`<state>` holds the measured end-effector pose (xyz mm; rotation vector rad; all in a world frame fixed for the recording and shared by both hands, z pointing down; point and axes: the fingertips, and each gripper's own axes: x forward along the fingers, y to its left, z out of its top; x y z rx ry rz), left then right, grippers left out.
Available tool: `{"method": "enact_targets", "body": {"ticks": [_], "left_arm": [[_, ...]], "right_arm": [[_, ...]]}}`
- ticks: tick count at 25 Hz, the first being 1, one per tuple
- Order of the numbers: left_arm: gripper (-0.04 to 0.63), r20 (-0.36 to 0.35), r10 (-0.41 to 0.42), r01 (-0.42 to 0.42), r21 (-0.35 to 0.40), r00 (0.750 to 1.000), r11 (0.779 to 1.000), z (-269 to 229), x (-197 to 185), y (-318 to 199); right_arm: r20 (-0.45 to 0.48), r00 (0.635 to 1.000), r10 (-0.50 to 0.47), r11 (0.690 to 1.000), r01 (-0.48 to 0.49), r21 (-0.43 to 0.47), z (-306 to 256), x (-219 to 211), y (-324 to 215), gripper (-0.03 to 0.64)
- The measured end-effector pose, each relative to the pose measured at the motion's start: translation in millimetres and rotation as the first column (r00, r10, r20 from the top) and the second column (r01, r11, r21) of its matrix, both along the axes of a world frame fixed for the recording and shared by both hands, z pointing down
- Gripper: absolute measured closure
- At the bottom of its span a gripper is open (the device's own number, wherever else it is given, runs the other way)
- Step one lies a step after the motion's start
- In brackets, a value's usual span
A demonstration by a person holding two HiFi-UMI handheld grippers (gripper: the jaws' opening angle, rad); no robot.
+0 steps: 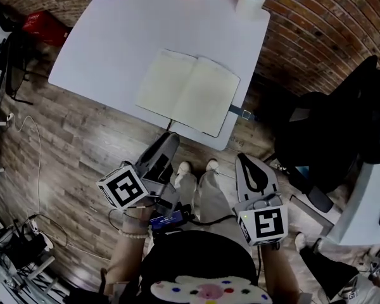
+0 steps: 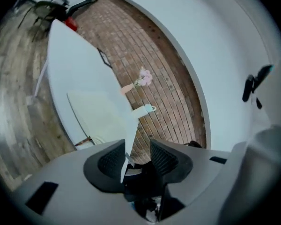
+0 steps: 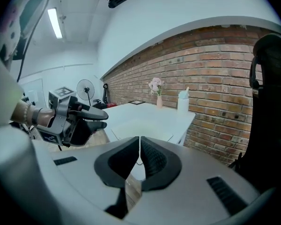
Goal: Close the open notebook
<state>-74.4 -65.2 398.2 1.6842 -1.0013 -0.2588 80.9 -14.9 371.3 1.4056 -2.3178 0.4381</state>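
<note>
Your notebook point(image 1: 189, 92) lies open, pages up, at the near edge of the white table point(image 1: 107, 49), close to its right corner. You hold your left gripper point(image 1: 169, 143) just short of that edge, jaws apart with nothing between them. Your right gripper point(image 1: 246, 161) hangs alongside, jaws together and empty
</note>
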Motion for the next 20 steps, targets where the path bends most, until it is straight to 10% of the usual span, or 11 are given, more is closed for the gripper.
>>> {"method": "enact_targets", "body": {"ticks": [7,20], "left_arm": [[0.351,-0.266,-0.186,0.143,-0.175,0.946,0.974,35,3,-15],[0.281,-0.257,-0.285,0.196,-0.323,0.924,0.926,84,11,-29]], "right_arm": [[-0.009,1.000,-0.007,0.998,0.006,-0.062,13,14,3,0.581],[0.035,0.999,0.003,0.995,0.000,-0.099,29,29,-8,0.581]]}}
